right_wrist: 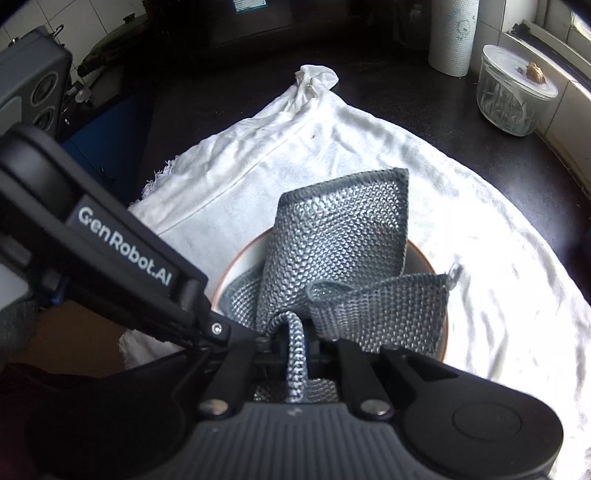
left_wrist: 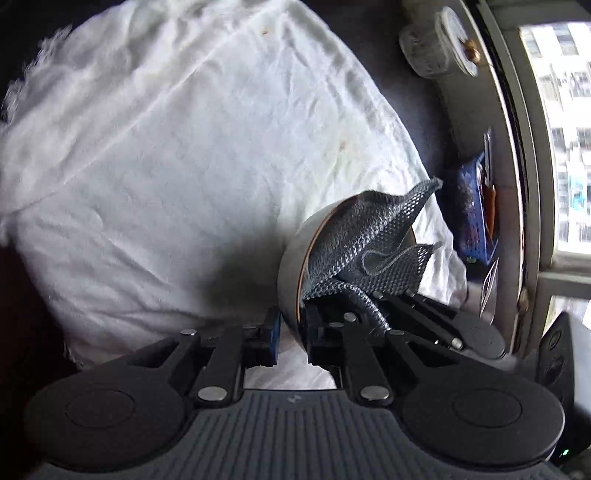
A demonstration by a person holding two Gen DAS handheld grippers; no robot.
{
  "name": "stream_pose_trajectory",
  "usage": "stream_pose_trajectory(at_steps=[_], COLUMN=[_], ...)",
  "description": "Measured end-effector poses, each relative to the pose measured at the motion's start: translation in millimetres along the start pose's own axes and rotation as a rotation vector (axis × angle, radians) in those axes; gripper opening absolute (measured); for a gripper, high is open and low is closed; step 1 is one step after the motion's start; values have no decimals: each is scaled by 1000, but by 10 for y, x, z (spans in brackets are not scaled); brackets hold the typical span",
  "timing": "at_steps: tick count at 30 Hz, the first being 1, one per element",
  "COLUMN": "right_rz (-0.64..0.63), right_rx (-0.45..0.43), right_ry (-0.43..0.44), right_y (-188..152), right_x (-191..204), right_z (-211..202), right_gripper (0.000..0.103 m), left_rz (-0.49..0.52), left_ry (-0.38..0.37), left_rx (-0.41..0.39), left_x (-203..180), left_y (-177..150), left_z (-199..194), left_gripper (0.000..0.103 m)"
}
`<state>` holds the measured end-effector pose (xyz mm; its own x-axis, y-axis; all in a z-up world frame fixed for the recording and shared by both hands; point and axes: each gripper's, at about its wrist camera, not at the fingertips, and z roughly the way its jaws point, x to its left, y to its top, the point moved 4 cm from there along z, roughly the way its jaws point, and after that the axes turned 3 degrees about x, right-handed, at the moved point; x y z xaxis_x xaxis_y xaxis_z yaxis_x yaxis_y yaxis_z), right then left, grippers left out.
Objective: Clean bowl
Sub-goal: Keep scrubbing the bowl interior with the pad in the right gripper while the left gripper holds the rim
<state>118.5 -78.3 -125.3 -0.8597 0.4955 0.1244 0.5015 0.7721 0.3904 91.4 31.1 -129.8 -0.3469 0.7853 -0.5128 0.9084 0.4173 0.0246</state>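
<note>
The left claw (left_wrist: 293,334) was clamped on the near wall of the bowl (left_wrist: 291,258), one finger outside and one inside the rim, holding it tipped on its side over the white towel (left_wrist: 166,147) that covered the desk (right_wrist: 424,103). The right claw (right_wrist: 295,345) was pinched shut on a bunched fold of the grey mesh cloth (right_wrist: 340,236), and the rest of that cloth was stuffed into the bowl just ahead of its fingers, corners flapping out past the rim. So this looked like the wiping step, mid-scrub. Next, I'd say, the cloth needed sweeping round the inner wall while the left grip stayed firm. Far ahead and right of the right claw stood a lidded glass jar (right_wrist: 513,92) and a paper roll (right_wrist: 452,33), well clear. The loose cloth corners hid the bowl's inside, so how clean it was I couldn't tell.
</note>
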Motion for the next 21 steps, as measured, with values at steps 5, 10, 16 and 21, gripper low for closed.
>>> stream_pose_trajectory(at_steps=[5,10,16,21], right_rz=[-144,-323,-410,-292], right_rx=[-16,10,13,18], right_ry=[-157,-218,-253,-199], right_y=[-4,-15,36,37], right_x=[-79,-70,-41,-104], right_z=[-120,-116,-71,-39], right_gripper=[5,4,3,3], left_rz=[447,753,695,435], left_ry=[229,320,267,167], left_rx=[-103,-67,-66,-92], left_x=[-341,-531,-441,-247], left_y=[139,252,192,188], left_z=[-81,-12,-21,-97], left_gripper=[15,14,12,10])
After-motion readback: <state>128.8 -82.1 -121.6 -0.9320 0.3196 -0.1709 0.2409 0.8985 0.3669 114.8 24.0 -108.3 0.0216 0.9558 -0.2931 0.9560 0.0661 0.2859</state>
